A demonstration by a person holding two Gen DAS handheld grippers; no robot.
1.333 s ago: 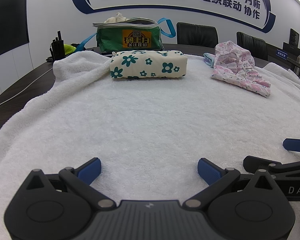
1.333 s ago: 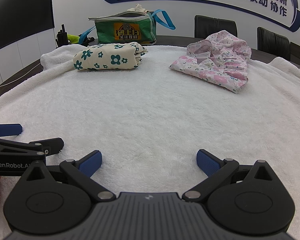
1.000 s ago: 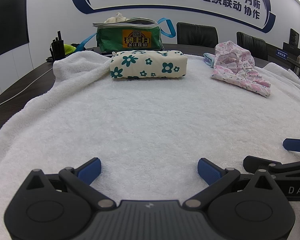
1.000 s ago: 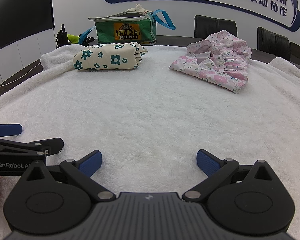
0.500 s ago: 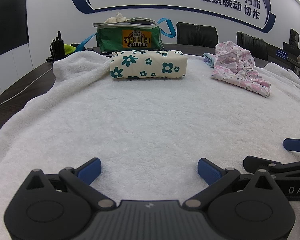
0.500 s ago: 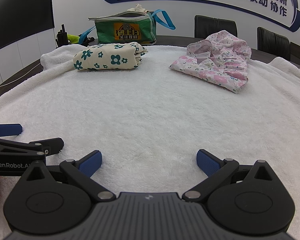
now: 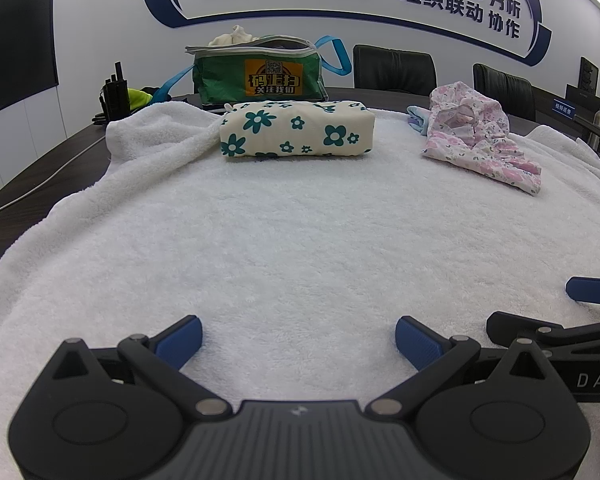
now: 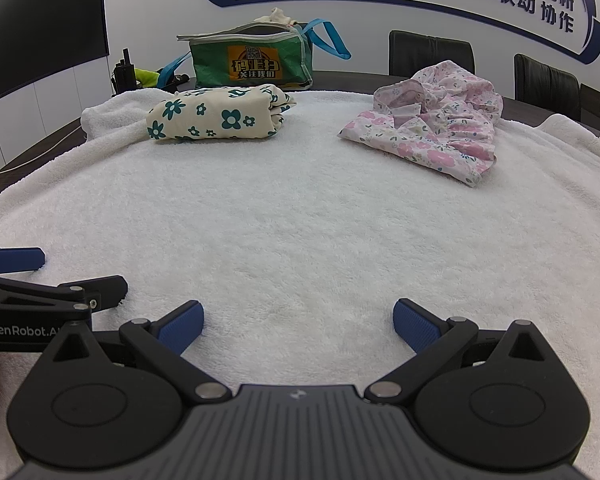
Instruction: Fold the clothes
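A cream garment with teal flowers (image 7: 296, 132) (image 8: 216, 118) lies folded into a neat block at the far left of the white towel (image 7: 300, 240) (image 8: 320, 220). To its right a pink floral garment (image 7: 480, 140) (image 8: 432, 124) sits in a crumpled heap. My left gripper (image 7: 298, 338) rests low over the towel's near edge, open, with nothing between its blue pads. My right gripper (image 8: 298, 326) is beside it, also open and holding nothing. Each gripper shows at the edge of the other's view, the right gripper (image 7: 560, 316) and the left gripper (image 8: 44, 280).
A green bag (image 7: 260, 76) (image 8: 252, 60) with blue straps stands behind the folded garment on the dark table (image 7: 40, 176). Black radios (image 7: 114, 94) and a yellow-green item stand at the far left. Black chairs (image 7: 394, 68) line the far side.
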